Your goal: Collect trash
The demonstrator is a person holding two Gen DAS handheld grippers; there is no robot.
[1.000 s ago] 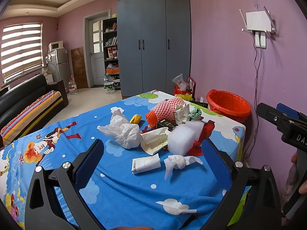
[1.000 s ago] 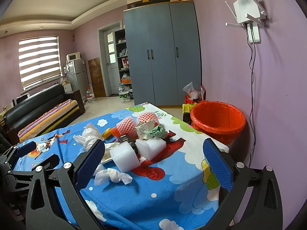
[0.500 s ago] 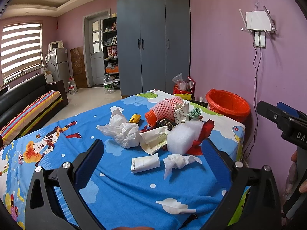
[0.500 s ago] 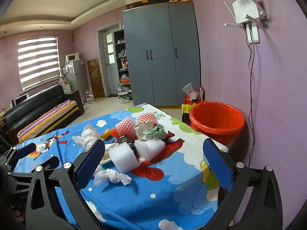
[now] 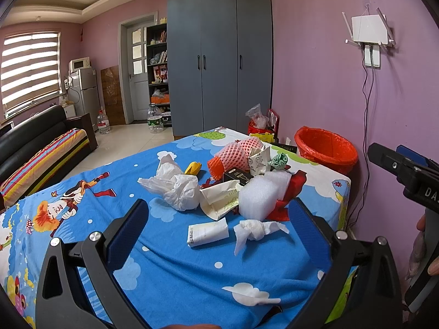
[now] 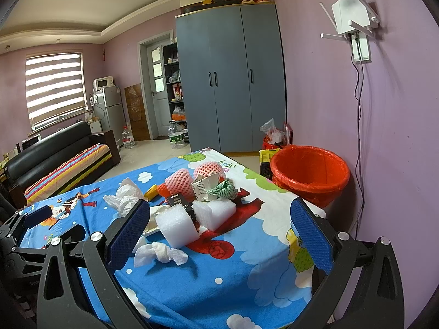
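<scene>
A heap of trash lies on a table with a blue cartoon cloth (image 5: 175,268): a crumpled white bag (image 5: 175,189), white foam blocks (image 5: 260,197), a crumpled tissue (image 5: 255,230), a small paper packet (image 5: 207,231), pink fruit netting (image 5: 233,156) and a torn carton (image 5: 219,200). A bin with a red liner (image 5: 326,150) stands by the table's far right corner; it also shows in the right wrist view (image 6: 310,175). My left gripper (image 5: 219,235) is open and empty, just short of the packet and tissue. My right gripper (image 6: 219,233) is open and empty, near the foam (image 6: 178,227) and tissue (image 6: 162,252).
The pink wall (image 6: 384,137) runs close along the right, with a hanging cable. A grey wardrobe (image 5: 219,63) stands behind the table, a black sofa (image 5: 41,142) at the left, water bottles on the floor. The left gripper's body (image 6: 33,219) shows at the right wrist view's left edge.
Both views have shifted only slightly; the right gripper has edged a little toward the table. Nothing on the table has moved and both grippers stay open.
</scene>
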